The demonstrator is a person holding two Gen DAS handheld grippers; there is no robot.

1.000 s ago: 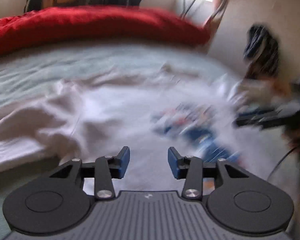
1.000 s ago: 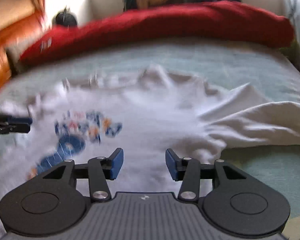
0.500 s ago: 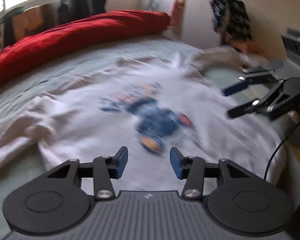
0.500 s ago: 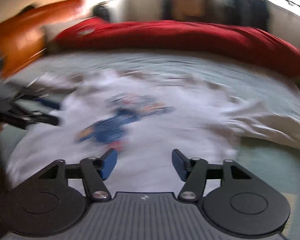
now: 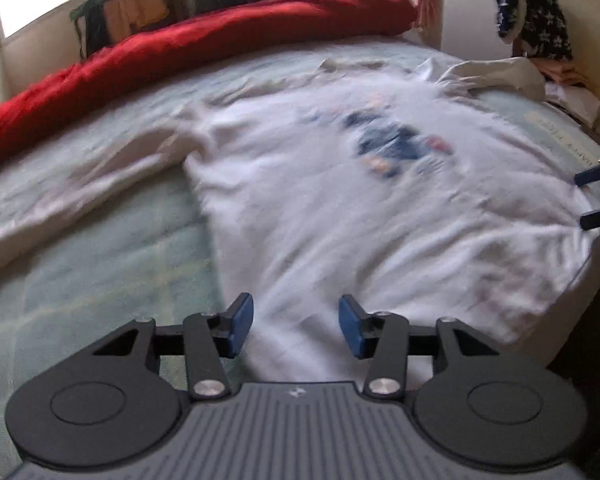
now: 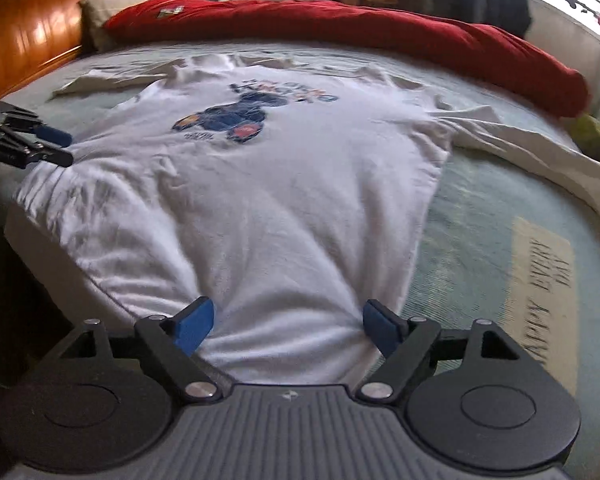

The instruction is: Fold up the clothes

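Note:
A white long-sleeved shirt [image 5: 340, 200] [image 6: 260, 184] with a blue print [image 6: 236, 118] lies spread face up on the bed, its hem toward me. My left gripper [image 5: 296, 320] hovers over the hem's left corner, open, with nothing pinched. It also shows at the left edge of the right wrist view as the left gripper [image 6: 62, 146]. My right gripper [image 6: 288, 320] is above the hem's right part. Its jaws are opening wide, with cloth beneath the gap but untouched by the pads. The right gripper [image 5: 590, 198] shows at the left wrist view's right edge.
The bed has a pale green sheet [image 5: 100, 280] [image 6: 480, 220] and a red duvet [image 5: 180, 52] [image 6: 380, 28] bunched along the far side. An orange wooden headboard [image 6: 28, 36] stands at the left. The sleeves [image 5: 80, 188] [image 6: 520, 148] trail outward. The near bed edge drops off below the hem.
Both grippers have slid apart along the hem, the left one leftward and the right one rightward. The right jaws have spread much wider. The shirt lies as before.

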